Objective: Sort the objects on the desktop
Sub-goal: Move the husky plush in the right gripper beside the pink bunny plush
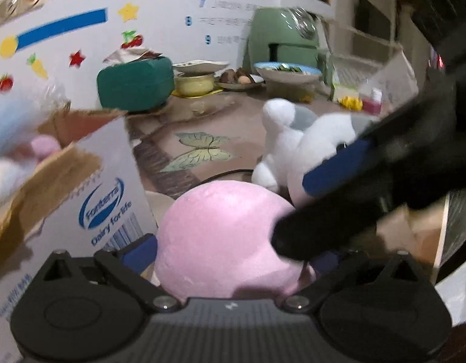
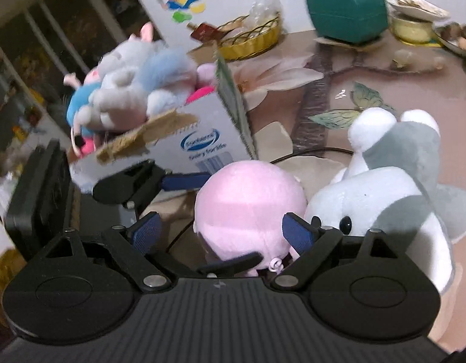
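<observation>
A pink plush ball toy (image 1: 220, 236) sits on the table, also in the right wrist view (image 2: 248, 208). My left gripper (image 1: 229, 257) has its blue pads on both sides of it, closed on it. My right gripper (image 2: 222, 233) is open with the pink toy between its pads (image 2: 146, 233). The left gripper (image 2: 142, 181) shows in the right view too, the right gripper (image 1: 338, 181) in the left view. A white and grey plush (image 1: 296, 148) (image 2: 393, 187) lies right of the pink toy. A cardboard box (image 1: 81, 187) (image 2: 184, 142) with several plush toys (image 2: 133, 93) stands at the left.
A green box (image 1: 136, 83) (image 2: 348, 15), bowls and plates (image 1: 199, 75), a green appliance (image 1: 281, 39) and a gold wire basket (image 2: 251, 36) stand at the back of the table by the wall. A black cable (image 2: 311, 152) runs across the tabletop.
</observation>
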A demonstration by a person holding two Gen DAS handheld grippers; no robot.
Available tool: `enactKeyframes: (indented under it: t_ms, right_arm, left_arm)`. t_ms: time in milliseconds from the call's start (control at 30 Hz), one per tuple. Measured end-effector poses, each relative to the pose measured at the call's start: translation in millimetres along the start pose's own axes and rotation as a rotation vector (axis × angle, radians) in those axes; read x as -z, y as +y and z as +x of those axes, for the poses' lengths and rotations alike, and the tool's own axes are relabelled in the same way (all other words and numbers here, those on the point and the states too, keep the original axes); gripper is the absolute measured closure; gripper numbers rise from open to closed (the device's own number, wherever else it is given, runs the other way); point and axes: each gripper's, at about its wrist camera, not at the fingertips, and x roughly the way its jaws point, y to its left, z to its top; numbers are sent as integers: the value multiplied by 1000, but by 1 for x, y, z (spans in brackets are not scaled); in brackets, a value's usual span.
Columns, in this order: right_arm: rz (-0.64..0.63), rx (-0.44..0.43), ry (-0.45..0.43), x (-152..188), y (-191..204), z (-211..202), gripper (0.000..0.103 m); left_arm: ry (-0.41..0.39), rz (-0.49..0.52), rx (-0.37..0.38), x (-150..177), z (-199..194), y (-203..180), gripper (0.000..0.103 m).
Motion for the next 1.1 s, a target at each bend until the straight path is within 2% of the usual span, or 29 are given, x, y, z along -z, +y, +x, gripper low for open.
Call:
enactKeyframes:
  t_ms: [167,300,467,800,1100]
  right_arm:
    - [86,26,-64,15,-6,-39,0]
    - [140,118,-64,39,-14,-54,0]
    - [176,255,-111,56,-32,-44,0]
    - [-4,412,-175,62,-39,5,0]
    - [-94,436,-244,63,-44,16,0]
  left_arm:
    - [11,49,-29,-1,-11,-2,0]
    - [6,54,-30,-2,-13,2,0]
    - [35,100,2,-7,-4,-3,0]
    - [65,136,9,-13,8,-8,0]
    - [76,142,-36,-17,13,-11,0]
